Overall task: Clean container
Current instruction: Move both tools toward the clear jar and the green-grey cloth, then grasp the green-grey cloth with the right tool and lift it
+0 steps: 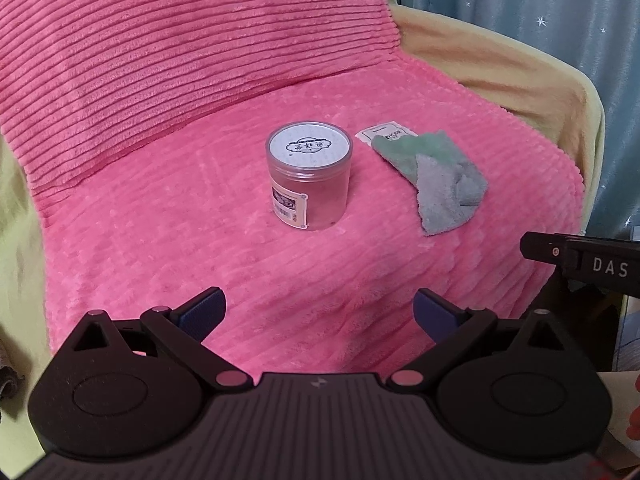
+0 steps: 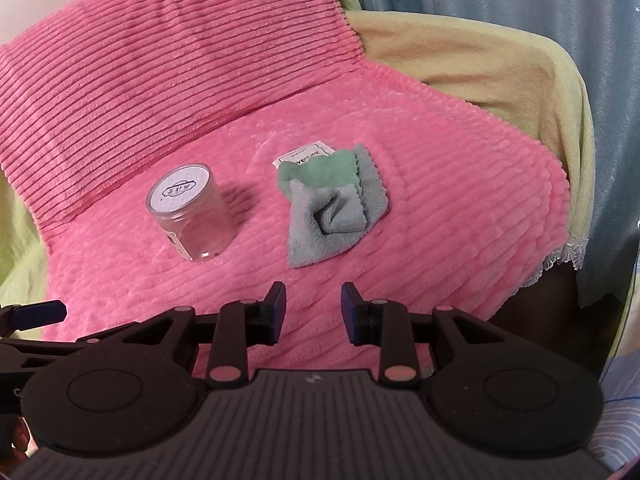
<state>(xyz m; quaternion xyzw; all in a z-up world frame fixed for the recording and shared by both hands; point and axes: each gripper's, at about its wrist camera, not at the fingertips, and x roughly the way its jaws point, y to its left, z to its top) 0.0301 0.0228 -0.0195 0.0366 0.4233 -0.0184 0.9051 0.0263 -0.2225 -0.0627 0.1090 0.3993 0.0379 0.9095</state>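
A clear plastic jar [image 1: 309,184] with a white printed lid stands upright on the pink ribbed blanket [image 1: 200,248]; the right wrist view shows the jar [image 2: 191,217] at left. To its right lies a crumpled grey and green cloth [image 1: 436,178] [image 2: 334,208], partly covering a white paper tag [image 1: 386,131] [image 2: 305,155]. My left gripper [image 1: 320,312] hangs wide open well in front of the jar, nothing between its fingers. My right gripper [image 2: 313,312] is open with a narrower gap, just in front of the cloth and apart from it.
A large pink ribbed cushion [image 1: 168,52] leans behind the jar. Yellow-green fabric [image 1: 520,76] drapes the seat's back and sides. A blue curtain [image 1: 560,0] with stars hangs at the right. The right gripper's body [image 1: 584,266] shows at the left wrist view's right edge.
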